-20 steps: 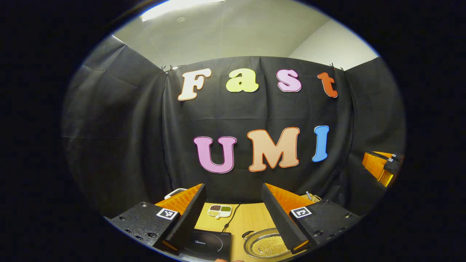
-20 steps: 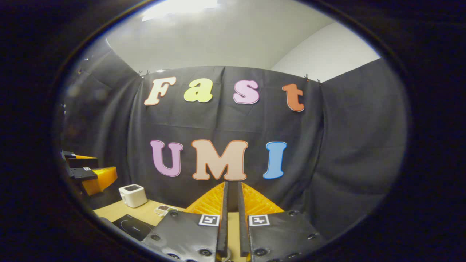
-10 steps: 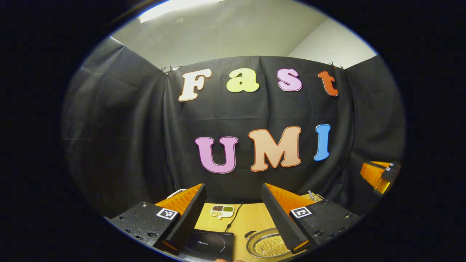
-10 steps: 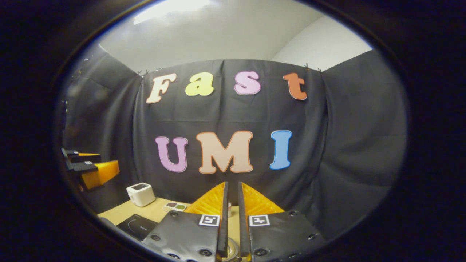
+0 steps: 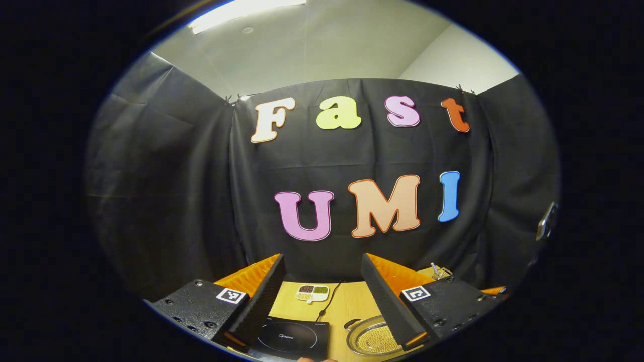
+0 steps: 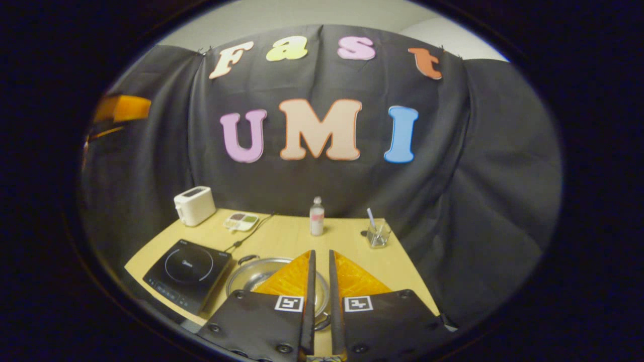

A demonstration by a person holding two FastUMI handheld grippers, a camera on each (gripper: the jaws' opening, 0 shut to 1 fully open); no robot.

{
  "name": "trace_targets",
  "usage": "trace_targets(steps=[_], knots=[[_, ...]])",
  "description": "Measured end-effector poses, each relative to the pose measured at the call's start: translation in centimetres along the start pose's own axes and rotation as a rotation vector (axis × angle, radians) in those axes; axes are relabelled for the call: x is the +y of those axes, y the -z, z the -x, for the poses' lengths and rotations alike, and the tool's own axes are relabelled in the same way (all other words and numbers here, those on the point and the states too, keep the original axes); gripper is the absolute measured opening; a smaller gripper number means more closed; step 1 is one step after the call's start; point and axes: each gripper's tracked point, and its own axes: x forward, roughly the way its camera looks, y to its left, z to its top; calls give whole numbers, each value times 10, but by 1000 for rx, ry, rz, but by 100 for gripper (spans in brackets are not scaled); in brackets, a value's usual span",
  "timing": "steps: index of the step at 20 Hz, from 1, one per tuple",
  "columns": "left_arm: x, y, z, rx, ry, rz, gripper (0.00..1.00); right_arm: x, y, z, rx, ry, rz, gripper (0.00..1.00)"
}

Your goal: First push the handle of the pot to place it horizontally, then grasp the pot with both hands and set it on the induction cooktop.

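While right gripper (image 6: 319, 261) hovers above the pot (image 6: 254, 275) with fingers nearly pressed together, left gripper (image 5: 322, 269) is spread wide, holding nothing. Pot sits on table (image 6: 402, 271) just right of induction cooktop (image 6: 188, 271); toaster (image 6: 193, 205), bottle (image 6: 316, 216) behind.

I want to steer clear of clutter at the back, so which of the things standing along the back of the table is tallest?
The small clear bottle with a pale label: it rises above the white toaster and the glass cup.
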Motion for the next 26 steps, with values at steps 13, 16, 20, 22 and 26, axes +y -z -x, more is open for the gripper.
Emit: trace_targets(steps=[13, 16, 20, 22, 26], knots=[[32, 15, 7, 35, -63, -5, 96, 40, 209, -13, 497, -154, 68, 13], [41, 21, 7, 49, -84, -6, 99, 46, 226, -17, 539, -176, 93, 18], [55, 27, 8, 68, -117, -14, 97, 49, 241, -27, 576, -199, 106, 13], [62, 29, 10, 73, -138, -16, 97, 47, 245, -32, 594, -203, 115, 16], [76, 34, 13, 89, -186, -17, 97, 36, 248, -44, 617, -201, 129, 13]])
